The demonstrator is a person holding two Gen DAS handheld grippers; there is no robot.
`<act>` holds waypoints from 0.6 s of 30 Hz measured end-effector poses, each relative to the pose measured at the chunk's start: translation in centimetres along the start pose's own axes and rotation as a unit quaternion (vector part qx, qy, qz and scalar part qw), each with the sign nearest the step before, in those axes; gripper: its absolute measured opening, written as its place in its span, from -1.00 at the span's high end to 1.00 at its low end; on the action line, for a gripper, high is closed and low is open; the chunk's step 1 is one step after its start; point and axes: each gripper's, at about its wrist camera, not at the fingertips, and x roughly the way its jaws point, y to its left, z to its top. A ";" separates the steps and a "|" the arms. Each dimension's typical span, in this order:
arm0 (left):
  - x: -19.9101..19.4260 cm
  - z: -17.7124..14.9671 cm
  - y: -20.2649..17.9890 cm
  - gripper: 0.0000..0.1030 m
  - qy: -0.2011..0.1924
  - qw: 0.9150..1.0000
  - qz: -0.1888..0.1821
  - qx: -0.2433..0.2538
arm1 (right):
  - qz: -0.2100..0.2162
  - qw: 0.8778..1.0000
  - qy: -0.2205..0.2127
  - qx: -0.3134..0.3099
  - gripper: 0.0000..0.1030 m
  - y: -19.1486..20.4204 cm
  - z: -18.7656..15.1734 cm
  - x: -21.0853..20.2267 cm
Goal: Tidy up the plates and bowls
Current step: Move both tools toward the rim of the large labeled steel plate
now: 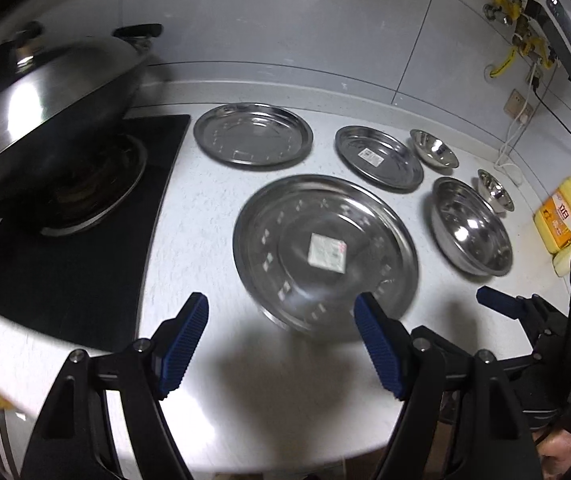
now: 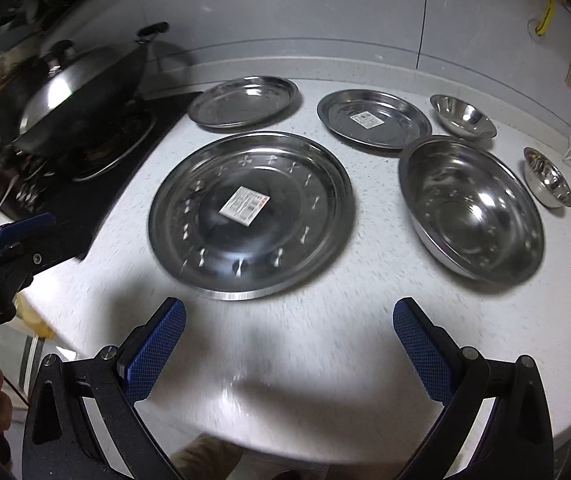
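Steel dishes lie on a white counter (image 2: 325,320). A large plate with a sticker (image 1: 325,252) (image 2: 251,214) is nearest. Behind it lie a plain plate (image 1: 252,135) (image 2: 243,101) and a smaller stickered plate (image 1: 379,158) (image 2: 373,119). A large bowl (image 1: 471,226) (image 2: 471,208) sits to the right, with two small bowls (image 1: 433,149) (image 1: 495,191) (image 2: 463,116) (image 2: 547,177) beyond it. My left gripper (image 1: 281,312) is open and empty, just above the large plate's near rim. My right gripper (image 2: 289,316) is open and empty in front of that plate.
A lidded wok (image 1: 45,108) (image 2: 81,96) sits on a black gas hob (image 1: 85,240) at the left. A yellow bottle (image 1: 563,216) stands at the right by the wall. Cables and a socket (image 1: 519,106) hang on the tiled wall.
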 end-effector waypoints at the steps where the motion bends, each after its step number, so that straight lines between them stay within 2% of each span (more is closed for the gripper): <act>1: 0.9 0.8 0.5 -0.45 0.007 1.000 -0.005 0.003 | -0.004 1.000 0.006 0.006 -0.98 0.2 0.7 0.9; 6: 5.1 3.7 2.0 -0.45 0.041 0.998 -0.032 0.024 | -0.015 0.998 0.032 0.048 -0.98 0.7 2.7 4.2; 9: 7.0 4.3 2.6 -0.45 0.060 0.997 -0.046 0.026 | -0.023 0.996 0.043 0.072 -0.98 0.4 3.3 5.4; 18: 10.9 5.1 3.4 -0.45 0.096 0.994 -0.051 0.011 | -0.031 0.993 0.069 0.089 -0.98 -0.2 5.2 8.4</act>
